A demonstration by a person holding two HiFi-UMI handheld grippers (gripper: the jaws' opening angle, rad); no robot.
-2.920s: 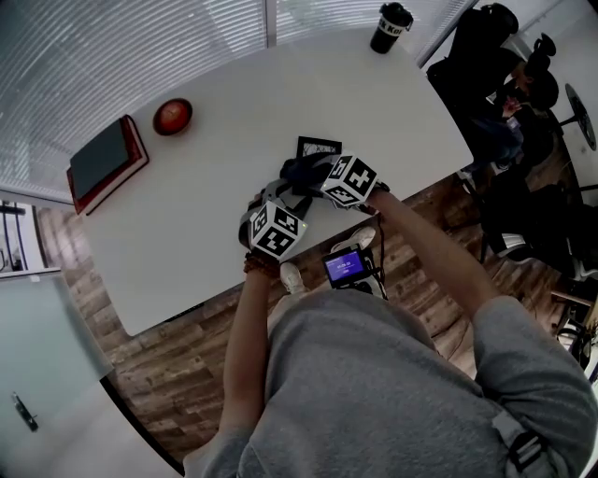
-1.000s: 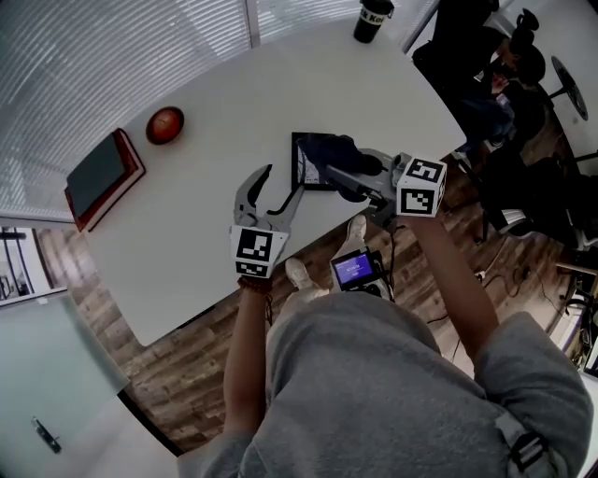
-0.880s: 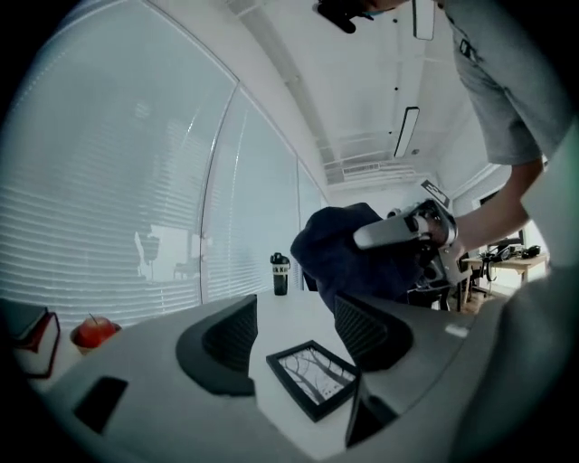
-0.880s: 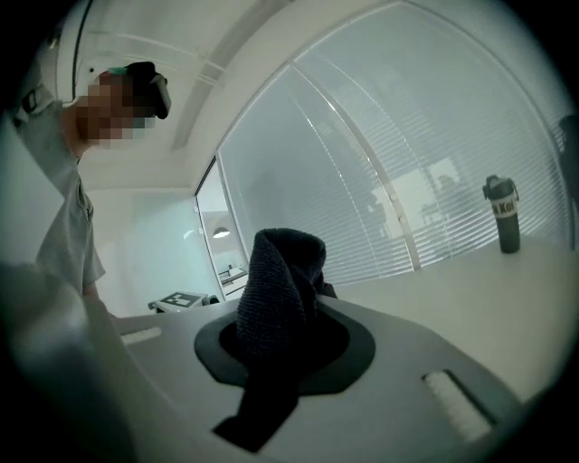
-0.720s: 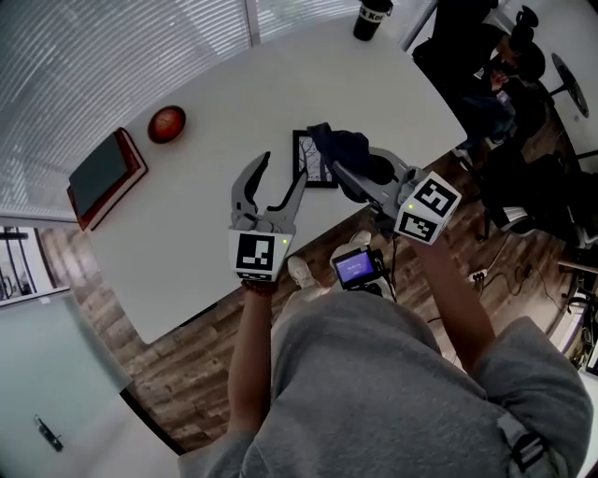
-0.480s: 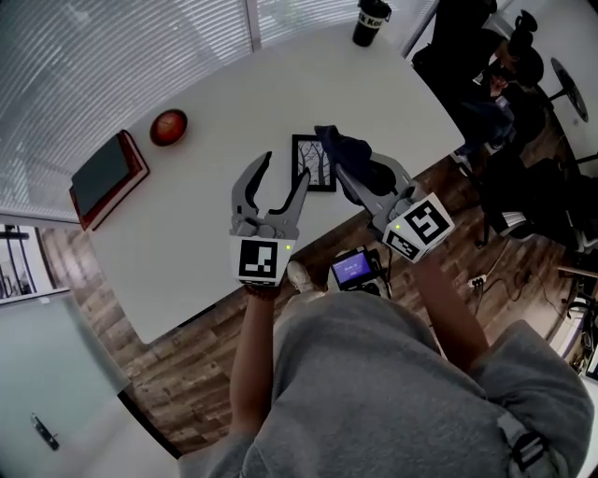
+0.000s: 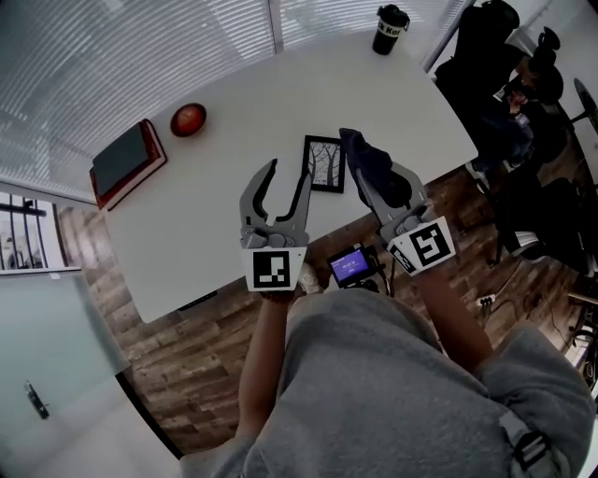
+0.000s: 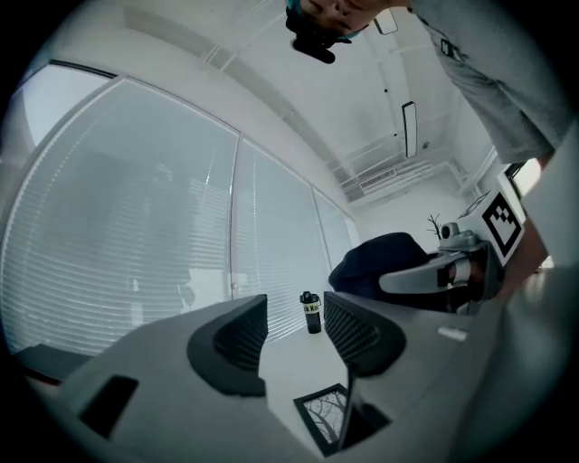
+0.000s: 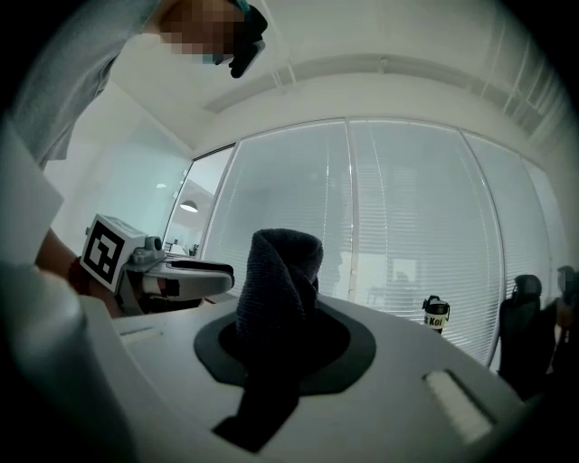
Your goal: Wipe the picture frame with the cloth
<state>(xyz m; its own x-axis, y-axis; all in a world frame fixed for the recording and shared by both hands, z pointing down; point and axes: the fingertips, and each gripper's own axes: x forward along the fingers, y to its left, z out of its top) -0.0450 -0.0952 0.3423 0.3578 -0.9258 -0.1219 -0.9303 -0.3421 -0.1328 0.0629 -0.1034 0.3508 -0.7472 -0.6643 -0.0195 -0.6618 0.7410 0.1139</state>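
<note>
With the frame flat near the table edge, the right gripper clamping the cloth and the left gripper closing on nothing, an unsteadied frame could slide off under wiping.

The table is showing plain white. The picture frame is carrying a black border around a white sheet with thin black branch lines. At three o'clock of it, the cloth is showing dark blue-black. At ten o'clock, a round object is showing red-orange and a book a dark grey cover edged in red. At one o'clock, a cup is showing black with white lettering. The floor is running in brown wood planks, and the person's sweatshirt is showing grey
</note>
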